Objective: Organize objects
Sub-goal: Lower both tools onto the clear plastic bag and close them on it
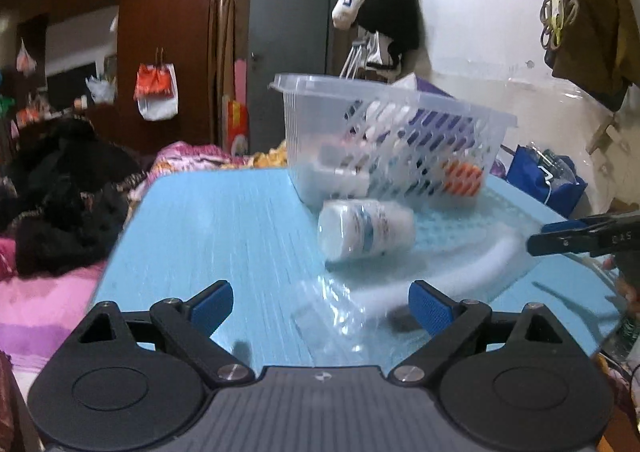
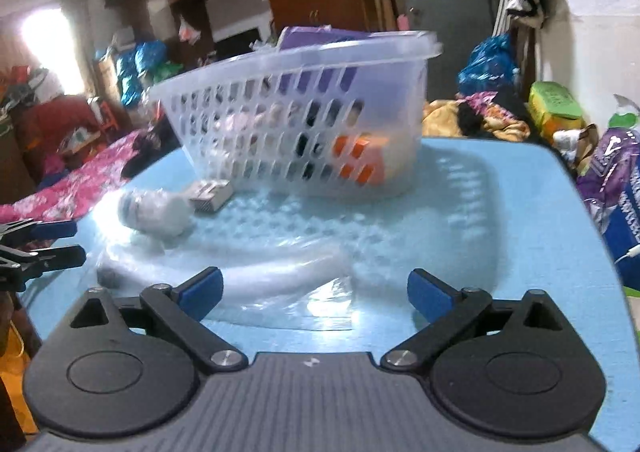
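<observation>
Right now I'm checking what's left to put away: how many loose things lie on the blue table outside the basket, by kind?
White bottle, on its side: 1
White tube in a clear bag: 1
Small grey box beside the basket: 1
Total: 3

Light blue table (image 1: 208, 220), clear perforated basket (image 1: 392, 132) on it, white bottle (image 1: 366, 230) lying on its side just before the basket, clear plastic bag with white tube (image 2: 280, 272) nearer than the bottle, small grey block (image 2: 210, 194) touching the basket's foot
</observation>
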